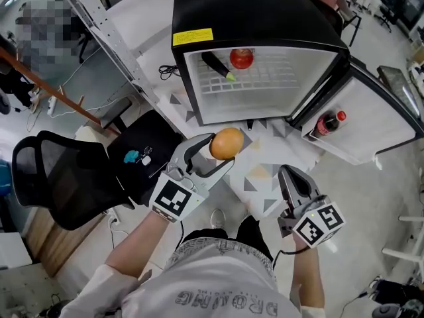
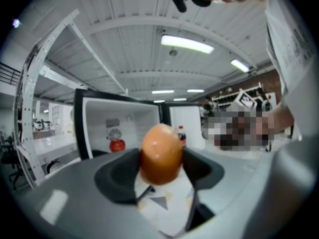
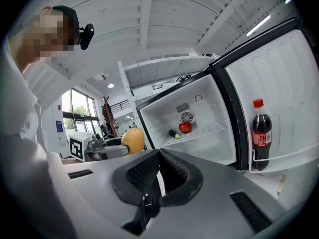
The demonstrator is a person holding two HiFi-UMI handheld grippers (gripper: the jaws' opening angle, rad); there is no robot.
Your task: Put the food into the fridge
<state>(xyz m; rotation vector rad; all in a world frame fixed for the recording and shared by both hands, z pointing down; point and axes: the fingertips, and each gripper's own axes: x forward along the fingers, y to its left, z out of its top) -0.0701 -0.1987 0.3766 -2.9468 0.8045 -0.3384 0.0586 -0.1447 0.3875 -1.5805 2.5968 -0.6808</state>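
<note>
My left gripper (image 1: 218,152) is shut on an orange fruit (image 1: 226,143) (image 2: 160,153), held in the air just in front of the small black fridge (image 1: 258,18). The fridge stands open. On its wire shelf (image 1: 265,78) lie a red tomato (image 1: 242,57) (image 3: 185,127) and a dark cucumber (image 1: 217,65). A cola bottle (image 1: 328,122) (image 3: 261,133) stands in the shelf of the open door (image 1: 371,121). My right gripper (image 1: 295,184) (image 3: 158,176) is shut and empty, lower right of the fruit, pointing at the fridge.
A black office chair (image 1: 59,177) stands at the left, beside a metal shelving frame (image 1: 106,32). The floor under the grippers has a patterned mat (image 1: 265,174). The open door swings out to the right.
</note>
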